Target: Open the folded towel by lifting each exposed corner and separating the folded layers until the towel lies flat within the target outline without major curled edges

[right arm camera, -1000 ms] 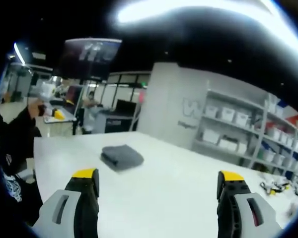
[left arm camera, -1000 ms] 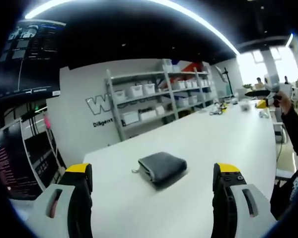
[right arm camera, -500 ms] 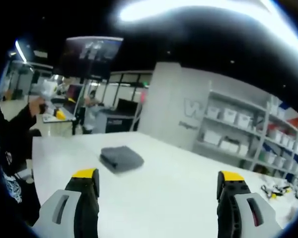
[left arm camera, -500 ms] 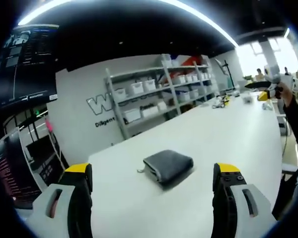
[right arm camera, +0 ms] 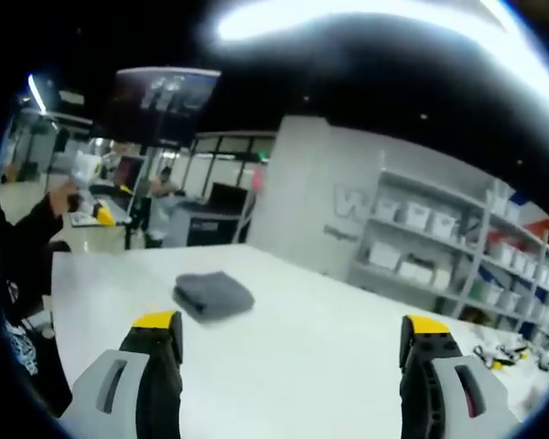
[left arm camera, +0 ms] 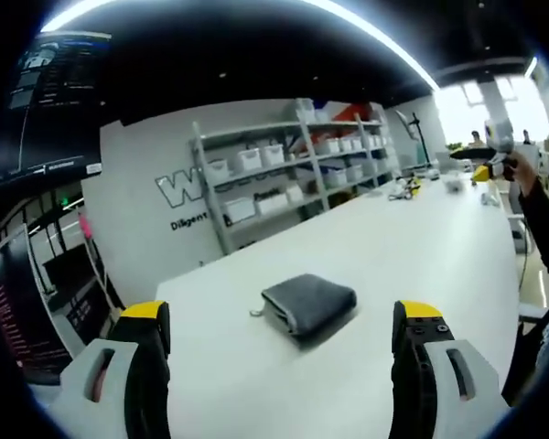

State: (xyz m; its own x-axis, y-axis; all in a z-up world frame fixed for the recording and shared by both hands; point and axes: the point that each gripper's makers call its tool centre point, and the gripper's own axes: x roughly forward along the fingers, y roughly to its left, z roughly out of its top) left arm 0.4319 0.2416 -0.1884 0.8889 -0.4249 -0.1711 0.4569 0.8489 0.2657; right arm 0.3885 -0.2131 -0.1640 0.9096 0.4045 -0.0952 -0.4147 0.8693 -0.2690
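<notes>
White worktop (left arm camera: 421, 247), shelving (left arm camera: 293, 174) against the wall beyond its far edge. Folded grey towel (left arm camera: 308, 305) lies near the worktop's end edge, untouched. Left tongs (left arm camera: 284, 352) and right tongs (right arm camera: 293, 357) both wide apart, above worktop, holding nothing.

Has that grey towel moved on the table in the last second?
No. The grey towel lies the same way near the table's end edge; the camera shifted.

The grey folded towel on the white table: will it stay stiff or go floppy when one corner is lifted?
The grey folded towel looks soft with rounded folds, so a lifted corner would probably droop and layers peel apart. On the smooth white table it may slide if pushed. It probably won't roll.
</notes>
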